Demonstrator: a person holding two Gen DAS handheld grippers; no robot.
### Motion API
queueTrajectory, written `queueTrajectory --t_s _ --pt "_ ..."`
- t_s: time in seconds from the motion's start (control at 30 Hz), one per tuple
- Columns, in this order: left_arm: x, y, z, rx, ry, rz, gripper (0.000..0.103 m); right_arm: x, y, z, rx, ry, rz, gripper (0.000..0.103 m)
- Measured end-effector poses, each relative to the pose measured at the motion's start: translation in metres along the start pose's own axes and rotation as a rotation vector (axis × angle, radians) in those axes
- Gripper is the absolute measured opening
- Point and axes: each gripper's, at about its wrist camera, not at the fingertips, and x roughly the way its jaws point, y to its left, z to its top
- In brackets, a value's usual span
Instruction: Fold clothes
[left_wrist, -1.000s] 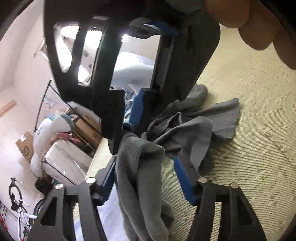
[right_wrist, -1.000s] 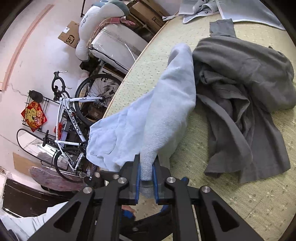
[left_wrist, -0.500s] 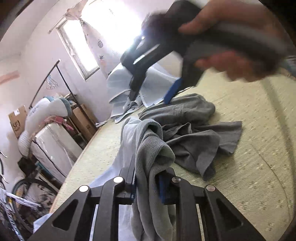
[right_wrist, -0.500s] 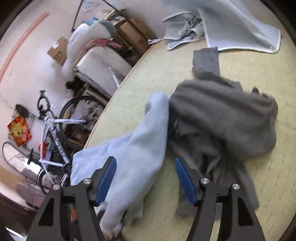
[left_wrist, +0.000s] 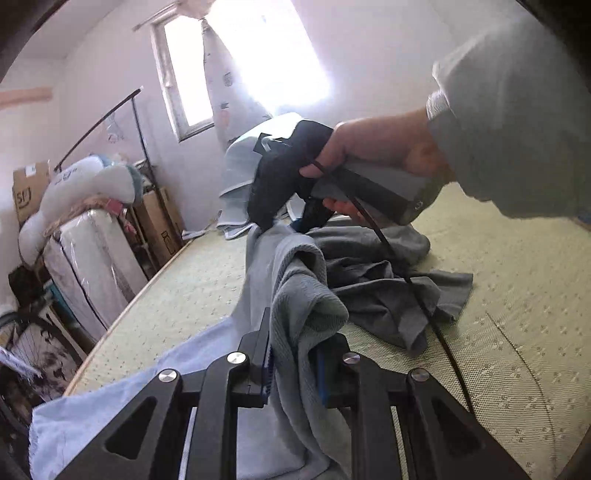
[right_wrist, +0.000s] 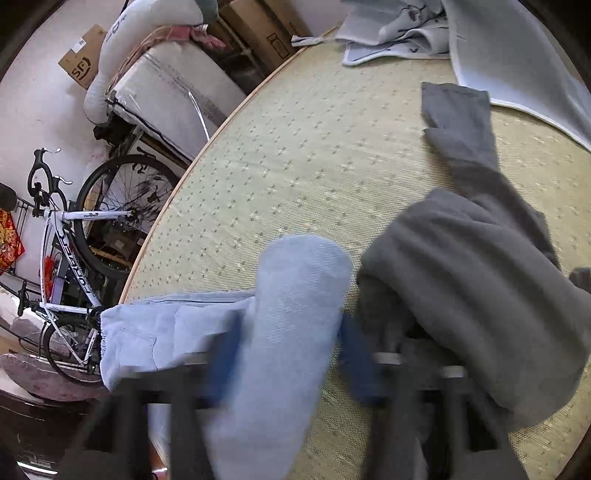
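The left tongs are squeezed on a bunched fold of the light blue-grey cloth, which hangs over their blue pads and spreads down toward the near edge of the bed. The bed has a pale green woven mat on top. Just beside the blue cloth, and touching it, lies a dark grey garment in a crumpled heap on the bed. Above the grey heap, a hand in a grey sleeve holds the right tongs. In the right wrist view these tongs are blurry, but their blue pads stand wide apart with the blue cloth running between them, not pinched. A grey sleeve of the garment stretches away from the heap toward a pale sheet at the far end of the bed. Past the edge of the bed stands a white bicycle.
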Motion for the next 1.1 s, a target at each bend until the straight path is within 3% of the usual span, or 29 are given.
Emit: queueTrajectory --t_s 0.13,0.33,0.63,0.77,0.93,1.1 --pt "-0.014 0.024 -0.004 -0.067 -0.010 -0.022 0.017 -0.009 0.041 -0.001 -0.134 -0.022 -0.066 0.019" --pt "-0.057 0.073 -0.005 -0.185 -0.052 -0.020 0.017 -0.036 0.135 0.002 -0.281 -0.078 -0.085 0.018" --pt "-0.144 0.198 -0.026 -0.426 -0.131 0.049 0.017 -0.035 0.303 0.004 -0.414 -0.140 -0.034 0.018" --pt "-0.184 0.269 -0.063 -0.593 -0.140 0.098 0.017 -0.012 0.388 0.002 -0.485 -0.132 -0.027 0.018" --pt "-0.204 0.339 -0.136 -0.789 -0.083 0.149 0.017 0.066 0.481 -0.023 -0.575 -0.083 -0.080 0.018" --pt "-0.193 0.384 -0.229 -1.007 0.054 0.157 0.021 0.165 0.523 -0.053 -0.623 0.004 -0.171 0.022"
